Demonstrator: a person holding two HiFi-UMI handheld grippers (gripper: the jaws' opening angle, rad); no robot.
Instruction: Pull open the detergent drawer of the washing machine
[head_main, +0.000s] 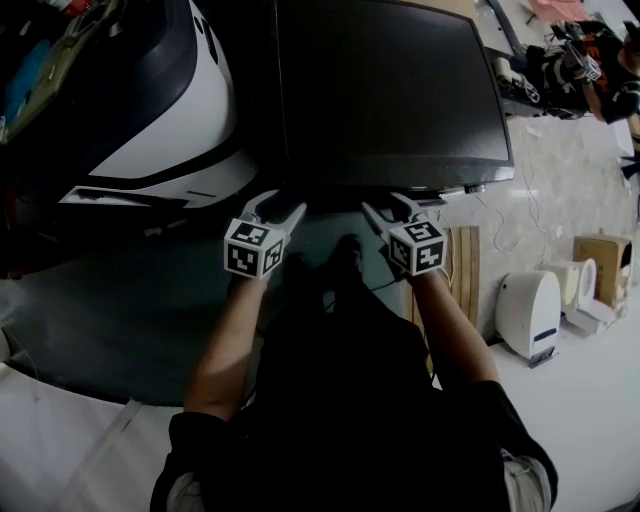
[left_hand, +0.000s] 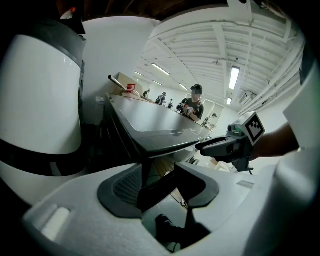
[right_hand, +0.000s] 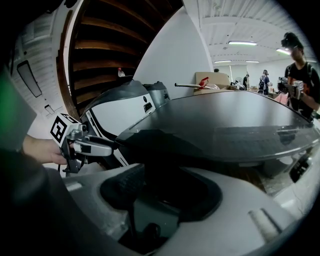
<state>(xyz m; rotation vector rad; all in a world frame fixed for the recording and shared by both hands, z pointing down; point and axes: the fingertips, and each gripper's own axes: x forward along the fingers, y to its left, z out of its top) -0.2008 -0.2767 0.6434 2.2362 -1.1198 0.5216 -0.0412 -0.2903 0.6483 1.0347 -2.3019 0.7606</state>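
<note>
The washing machine (head_main: 390, 90) is a dark box seen from above; its front face and the detergent drawer are hidden in the head view. My left gripper (head_main: 283, 205) hangs open just before the machine's front edge, near its left corner. My right gripper (head_main: 383, 203) is open a little to the right, also at that edge. In the left gripper view the open gripper (left_hand: 160, 185) holds nothing, with the machine's corner (left_hand: 155, 120) beyond and the right gripper (left_hand: 202, 146) alongside. The right gripper view shows the open, empty gripper (right_hand: 165, 192) under the dark top (right_hand: 225, 120), with the left gripper (right_hand: 107, 145) beside it.
A rounded white and black body (head_main: 170, 110) stands close on the left of the machine. Wooden slats (head_main: 465, 270), a small white appliance (head_main: 527, 312) and a cardboard box (head_main: 603, 262) are on the floor at right. People (left_hand: 194, 102) stand far behind.
</note>
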